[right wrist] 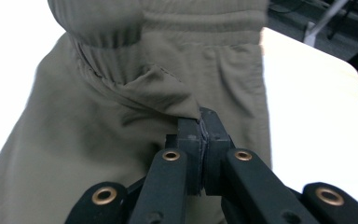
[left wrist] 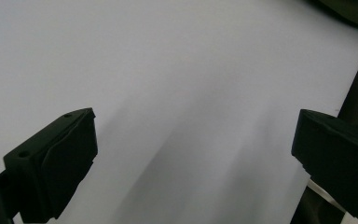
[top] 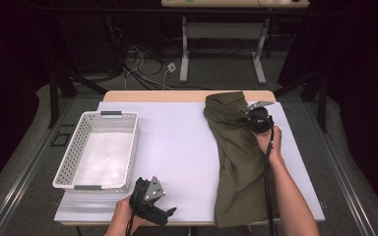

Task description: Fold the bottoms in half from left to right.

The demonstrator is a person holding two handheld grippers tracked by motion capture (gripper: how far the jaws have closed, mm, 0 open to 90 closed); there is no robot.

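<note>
1. At the far right of the white table cover [top: 177,147], olive-green cloth trousers with a ribbed elastic waistband [top: 236,162]; laid lengthwise from the far edge to the near edge, waistband end bunched up at the far end.
2. Right gripper [top: 250,117] at that bunched end, jaws pressed together on a raised fold of the cloth just below the waistband. Pinch looks small and sits at the very tips.
3. To do the step well: keep the pinch firm, lift only enough to free the fold, then carry the waistband end toward the near end in one smooth arc, so the cloth lays flat over itself. Probably a fold, judging from the lie of the garment.
4. Risk, as a judgement: thin bite of cloth could slip out if pulled sideways too fast.
5. Left gripper [top: 150,199] near the front edge, beside the white perforated plastic basket [top: 98,150]; jaws spread wide, nothing between them, well apart from the trousers.
6. Right gripper view [right wrist: 200,122]: shows the pinch itself, cloth [right wrist: 121,107] gathered into the closed tips, ribbing of the waistband; high view too coarse for that.
7. High view: gives the full length of the trousers and the basket's place.
8. Left gripper view [left wrist: 193,149]: bare white cover [left wrist: 168,70] under open jaws, a dark strip of cloth at the right edge.
</note>
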